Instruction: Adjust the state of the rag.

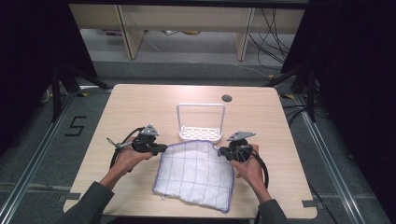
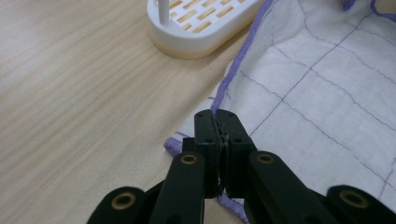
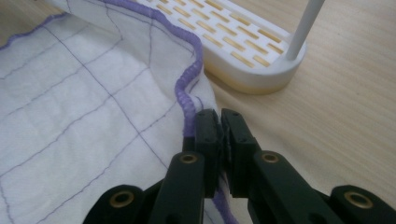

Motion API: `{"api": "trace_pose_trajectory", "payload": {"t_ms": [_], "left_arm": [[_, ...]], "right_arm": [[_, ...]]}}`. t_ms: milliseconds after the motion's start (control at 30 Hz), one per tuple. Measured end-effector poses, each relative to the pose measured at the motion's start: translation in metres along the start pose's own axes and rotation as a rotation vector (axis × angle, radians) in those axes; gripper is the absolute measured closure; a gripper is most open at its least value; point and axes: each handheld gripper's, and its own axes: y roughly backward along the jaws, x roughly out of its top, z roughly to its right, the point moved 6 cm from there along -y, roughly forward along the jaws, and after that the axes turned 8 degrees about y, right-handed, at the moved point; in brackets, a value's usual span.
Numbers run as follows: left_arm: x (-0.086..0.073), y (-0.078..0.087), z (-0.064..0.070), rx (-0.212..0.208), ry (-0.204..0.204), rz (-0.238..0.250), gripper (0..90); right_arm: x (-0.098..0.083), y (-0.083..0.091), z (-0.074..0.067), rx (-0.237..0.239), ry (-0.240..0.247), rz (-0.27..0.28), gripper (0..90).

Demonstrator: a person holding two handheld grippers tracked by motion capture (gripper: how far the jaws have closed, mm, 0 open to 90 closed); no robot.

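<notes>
Wooden table (image 1: 140,107), white rack (image 1: 201,122) behind cloth (image 1: 196,172), left tongs (image 1: 164,147), right tongs (image 1: 221,152) pinching its edges

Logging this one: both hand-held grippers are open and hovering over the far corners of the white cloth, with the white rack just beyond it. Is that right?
Not quite. Both are shut on the cloth: the left hand-held gripper pinches its purple hem in the left gripper view, and the right hand-held gripper does the same in the right gripper view. The far corners and the white rack just beyond are as you say.

Cloth (image 1: 196,171) lies on the table (image 1: 140,107), near centre. Rack (image 1: 201,122) stands just behind it. Left gripper (image 1: 161,148) at the cloth's far-left corner, right gripper (image 1: 223,152) at its far-right.
</notes>
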Motion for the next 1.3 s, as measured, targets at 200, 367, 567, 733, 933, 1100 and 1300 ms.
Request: {"api": "trace_pose_trajectory", "payload": {"t_ms": [200,367,567,733,933,1100,1300], "left_arm": [[-0.004,-0.011,-0.008,0.008,0.033,-0.017,82.8],[-0.005,-0.009,-0.009,0.053,0.054,-0.013,55.3],[-0.022,0.034,0.002,0.044,0.071,0.028,40.7],[-0.067,0.059,0.033,-0.08,0.123,0.003,38.9],[-0.1,0.064,0.056,-0.129,0.127,-0.018,40.8],[-0.108,0.062,0.071,-0.141,0.081,-0.044,45.7],[-0.106,0.051,0.076,-0.135,0.05,-0.056,54.7]], "right_arm": [[-0.006,-0.007,0.006,-0.006,-0.034,-0.066,76.8],[-0.006,0.001,0.013,-0.072,-0.006,-0.058,63.2],[-0.006,0.04,-0.006,-0.039,-0.01,0.002,53.0],[-0.025,0.07,-0.05,0.032,0.003,0.011,49.2],[-0.043,0.084,-0.083,0.092,0.016,0.012,47.1],[-0.057,0.081,-0.109,0.133,0.057,-0.02,46.9],[-0.065,0.077,-0.121,0.168,0.069,-0.051,48.3]]}}
